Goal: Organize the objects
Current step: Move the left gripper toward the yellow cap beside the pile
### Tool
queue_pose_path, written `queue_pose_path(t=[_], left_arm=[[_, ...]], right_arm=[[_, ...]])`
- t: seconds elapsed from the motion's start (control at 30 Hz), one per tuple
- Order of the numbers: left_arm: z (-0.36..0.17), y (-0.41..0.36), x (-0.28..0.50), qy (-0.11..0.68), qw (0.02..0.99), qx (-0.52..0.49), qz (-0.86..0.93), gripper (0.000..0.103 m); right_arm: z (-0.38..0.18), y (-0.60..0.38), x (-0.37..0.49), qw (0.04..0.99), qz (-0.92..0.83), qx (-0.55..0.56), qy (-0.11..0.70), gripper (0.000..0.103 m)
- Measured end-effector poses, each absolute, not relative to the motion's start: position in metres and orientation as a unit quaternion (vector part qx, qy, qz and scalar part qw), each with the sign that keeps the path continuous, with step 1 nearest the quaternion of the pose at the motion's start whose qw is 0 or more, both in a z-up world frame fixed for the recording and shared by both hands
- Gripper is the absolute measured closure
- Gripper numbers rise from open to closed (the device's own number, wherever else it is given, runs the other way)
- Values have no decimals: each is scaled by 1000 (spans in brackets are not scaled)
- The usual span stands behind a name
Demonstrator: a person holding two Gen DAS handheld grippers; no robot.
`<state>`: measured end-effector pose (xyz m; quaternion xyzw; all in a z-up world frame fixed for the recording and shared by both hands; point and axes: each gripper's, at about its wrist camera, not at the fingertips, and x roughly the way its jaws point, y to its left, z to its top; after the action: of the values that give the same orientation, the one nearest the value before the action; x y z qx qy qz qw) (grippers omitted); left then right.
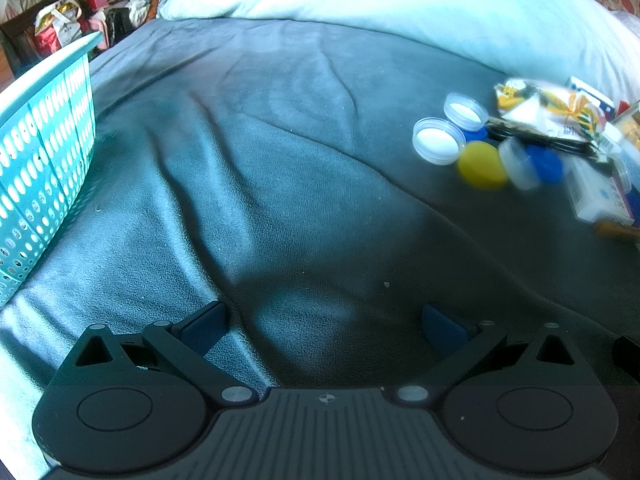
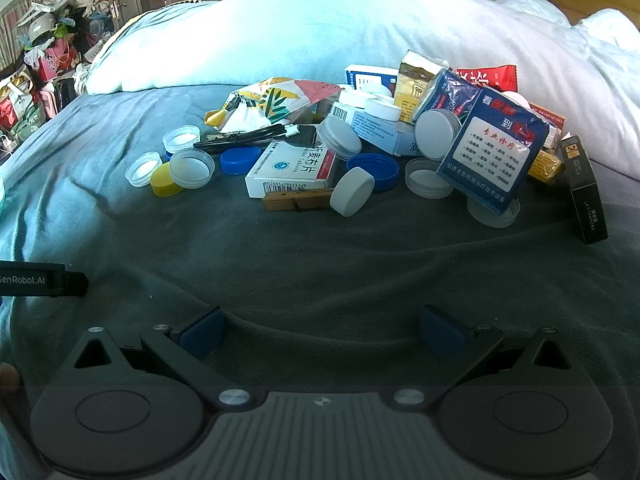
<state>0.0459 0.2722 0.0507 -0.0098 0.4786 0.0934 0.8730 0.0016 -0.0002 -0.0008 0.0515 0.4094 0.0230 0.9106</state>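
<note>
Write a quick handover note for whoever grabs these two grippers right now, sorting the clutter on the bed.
Left gripper: open, empty, low over bare blanket.
Right gripper: open, empty, facing the pile.
Teal basket: at the left edge of the left wrist view; its inside is out of sight.
Pile, all still on the blanket by the pillow: yellow cap, blue caps, clear lids, white cap, wooden clothespin, white medicine box, snack bag, blue packet, black box.
Done: nothing visibly sorted.
Left: likely the whole pile.
</note>
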Motion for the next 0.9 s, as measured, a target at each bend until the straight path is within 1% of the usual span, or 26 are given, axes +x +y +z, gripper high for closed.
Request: queue_pose_path(t=[0.5,0.63,0.7,0.77,0.8,0.9], left_arm=[[49,273,45,475,875,-9,93,0],[48,270,36,452,889,15,78,0],[49,270,33,449,891,33,63,0],[57,265,31,430,900,46,57,11],[63,259,29,403,912,58,45,14],[77,242,35,354,934,54,-12,15]], right_arm=[[-1,-1,1,910,25,49,411,0],[-2,3,-8,914,51,-1,403,1],[-3,-1,-15,918,68,-3,390,1],[-3,-5,-19,919,82,-5,385,1],[-2,-5,-19,919,86,-6,384,1],[0,-9,-18,919,93,0,383,1]])
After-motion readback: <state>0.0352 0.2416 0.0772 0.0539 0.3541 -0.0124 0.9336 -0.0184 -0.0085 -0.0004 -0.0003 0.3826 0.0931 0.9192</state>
